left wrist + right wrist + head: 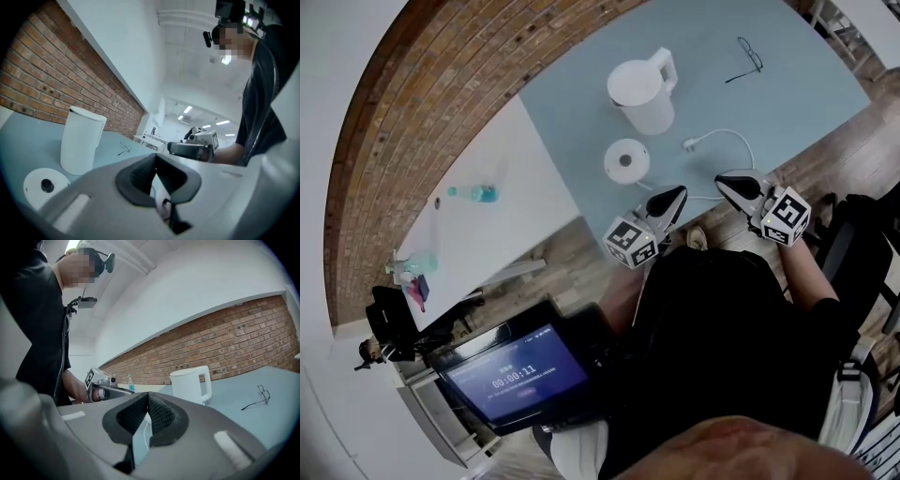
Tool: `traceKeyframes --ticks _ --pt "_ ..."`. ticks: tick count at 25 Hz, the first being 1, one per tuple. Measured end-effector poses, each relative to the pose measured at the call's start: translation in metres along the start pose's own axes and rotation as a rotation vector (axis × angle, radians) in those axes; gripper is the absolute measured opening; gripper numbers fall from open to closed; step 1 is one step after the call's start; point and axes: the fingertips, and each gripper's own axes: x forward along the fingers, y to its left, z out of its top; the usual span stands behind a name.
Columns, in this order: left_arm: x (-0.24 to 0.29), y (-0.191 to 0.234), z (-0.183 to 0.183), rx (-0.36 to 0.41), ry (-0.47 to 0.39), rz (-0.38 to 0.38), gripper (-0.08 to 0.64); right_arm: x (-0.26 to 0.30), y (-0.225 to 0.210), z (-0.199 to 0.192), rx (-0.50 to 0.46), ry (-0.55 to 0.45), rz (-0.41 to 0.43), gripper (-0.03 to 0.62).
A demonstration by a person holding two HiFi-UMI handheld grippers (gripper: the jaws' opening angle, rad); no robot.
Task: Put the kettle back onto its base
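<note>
Nearest the lenses, the pads of the left gripper (155,161) and of the right gripper (147,399) are seen pressed together at their tips with nothing caught between them. Both tools are clenched and empty, and are held level at the near edge of the table (572,112), short of kettle and base alike.

The kettle (642,94) is found upright on the pale blue top, lid closed, just behind its round base (626,161) and apart from it. Nothing sits on the base, so the task is judged not yet begun. A white, smooth, hard plastic body is shown, which would be expected to be stiff but slippery under the pads, and too wide to be spanned surely by one pair of jaws. Whether water is inside cannot be told, so some weight should be allowed for. The handle (664,66), a closed loop on the side turned away from the person, is judged the proper place to be gripped. It looks narrow enough to be clamped, and a hold high on it should let the body hang plumb. The base looks light and could be shoved by a careless landing, so its dark central connector would have to be met squarely.

Further out, a white cord (724,131) is looped on the top beside the base and ends in a loose plug (689,143). A pair of glasses (748,58) lies toward the far corner, well apart from the kettle. A white table (487,225) bearing a blue bottle (483,194) is butted alongside, beneath a brick wall (403,103).
</note>
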Motion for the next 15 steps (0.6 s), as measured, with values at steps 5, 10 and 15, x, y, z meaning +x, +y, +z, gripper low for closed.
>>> traceKeyframes --ticks 5,10,15 --pt "0.005 0.022 0.014 -0.010 -0.034 -0.003 0.002 0.011 -0.020 0.006 -0.021 0.009 -0.032 0.003" --pt "0.006 0.032 0.023 -0.016 -0.059 0.026 0.003 0.017 -0.035 0.008 -0.024 0.032 -0.008 0.003" --pt "0.009 0.041 0.022 -0.014 -0.071 0.111 0.003 0.024 -0.058 0.004 -0.020 0.051 0.061 0.003"
